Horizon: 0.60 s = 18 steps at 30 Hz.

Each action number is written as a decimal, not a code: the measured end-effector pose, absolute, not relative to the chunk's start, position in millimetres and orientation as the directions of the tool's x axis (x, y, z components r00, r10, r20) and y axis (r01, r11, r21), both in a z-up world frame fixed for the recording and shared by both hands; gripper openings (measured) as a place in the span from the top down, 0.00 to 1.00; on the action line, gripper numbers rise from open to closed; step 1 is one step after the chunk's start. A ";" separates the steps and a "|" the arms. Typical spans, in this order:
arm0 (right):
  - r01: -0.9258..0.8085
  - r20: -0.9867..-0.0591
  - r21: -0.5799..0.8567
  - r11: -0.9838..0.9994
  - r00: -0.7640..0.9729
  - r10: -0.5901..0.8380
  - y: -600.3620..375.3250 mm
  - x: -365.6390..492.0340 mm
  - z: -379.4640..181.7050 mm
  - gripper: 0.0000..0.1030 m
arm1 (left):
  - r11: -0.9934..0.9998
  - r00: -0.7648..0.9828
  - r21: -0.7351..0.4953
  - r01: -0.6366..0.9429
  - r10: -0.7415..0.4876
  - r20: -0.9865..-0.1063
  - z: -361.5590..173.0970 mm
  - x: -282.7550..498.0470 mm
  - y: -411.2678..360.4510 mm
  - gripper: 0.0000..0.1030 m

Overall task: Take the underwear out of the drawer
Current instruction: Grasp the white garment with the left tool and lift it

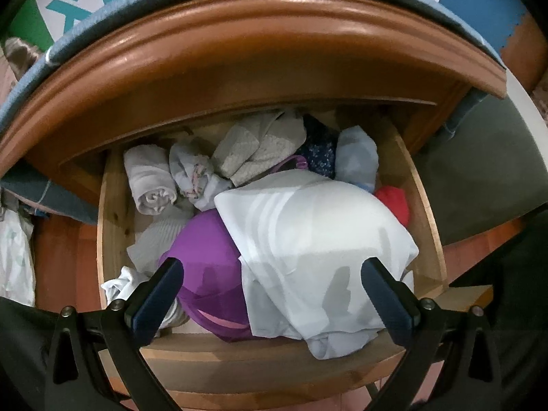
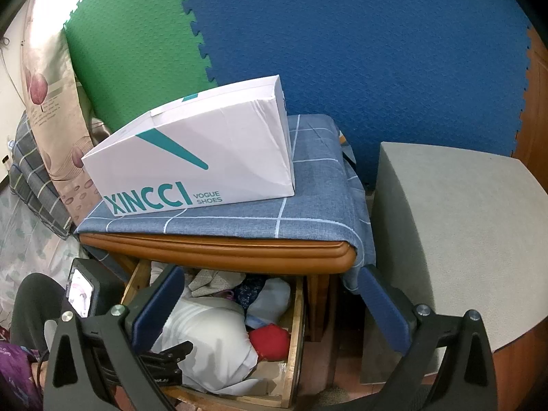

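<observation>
The left claw (image 1: 272, 275) hangs over the open drawer (image 1: 109, 205), its 2 blue-padded fingers (image 1: 161, 294) spread wide and gripping nothing. Between them lie a white garment (image 1: 308, 239), bunched toward the right finger and spilling over the drawer's front edge, and a purple piece of underwear (image 1: 202, 260) just ahead of the left finger. Farther ahead sit a rolled white cloth (image 1: 149, 185), a grey knitted bundle (image 1: 260, 147), a dark floral piece (image 1: 320, 150) and a pale blue one (image 1: 356, 157); a red item (image 1: 394, 202) lies against the drawer's right wall.

The right claw (image 2: 272, 296) is also wide open and empty, held higher, with the drawer below its left finger. Ahead of it a white shoe box (image 2: 205, 157) rests on the blue checked cloth (image 2: 315, 198) covering the tabletop (image 2: 219, 250).
</observation>
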State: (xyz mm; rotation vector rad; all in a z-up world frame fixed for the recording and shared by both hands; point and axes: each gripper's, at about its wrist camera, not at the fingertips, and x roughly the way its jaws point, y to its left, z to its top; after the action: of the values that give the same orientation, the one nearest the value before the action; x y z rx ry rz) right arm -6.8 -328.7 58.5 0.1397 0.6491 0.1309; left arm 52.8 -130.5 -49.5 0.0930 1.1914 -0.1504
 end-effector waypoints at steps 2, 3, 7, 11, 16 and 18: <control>-0.079 -0.591 0.171 0.982 0.789 0.166 -328.5 -7.4 58.5 0.00 | 0.986 0.348 -0.009 0.166 -0.067 -0.935 -52.7 54.8 -131.6 0.01; -0.080 -0.591 0.170 0.982 0.789 0.166 -327.9 -7.4 58.7 0.00 | 0.986 0.337 -0.012 0.167 -0.069 -0.939 -55.5 55.7 -132.1 0.01; -0.079 -0.591 0.172 0.982 0.789 0.167 -328.1 -7.7 58.8 0.00 | 0.984 0.304 -0.011 0.178 -0.065 -0.951 -65.9 57.7 -136.5 0.02; -0.080 -0.592 0.172 0.982 0.788 0.168 -328.2 -7.5 59.0 0.00 | 0.978 0.287 -0.018 0.207 -0.078 -0.955 -73.1 61.9 -144.1 0.06; -0.076 -0.593 0.175 0.982 0.788 0.167 -328.2 -7.9 58.7 0.00 | 0.945 0.214 -0.140 0.296 -0.208 -0.954 -85.4 67.9 -153.8 0.77; -0.076 -0.593 0.177 0.981 0.788 0.168 -328.5 -7.7 59.1 0.00 | 0.935 0.227 -0.168 0.313 -0.245 -0.942 -83.6 67.7 -153.0 0.84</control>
State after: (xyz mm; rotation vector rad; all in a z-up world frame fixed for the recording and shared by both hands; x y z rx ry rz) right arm -7.7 -328.5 59.1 0.1467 0.6513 0.1317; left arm 67.7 -153.0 -83.6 0.0617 1.2853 -0.3849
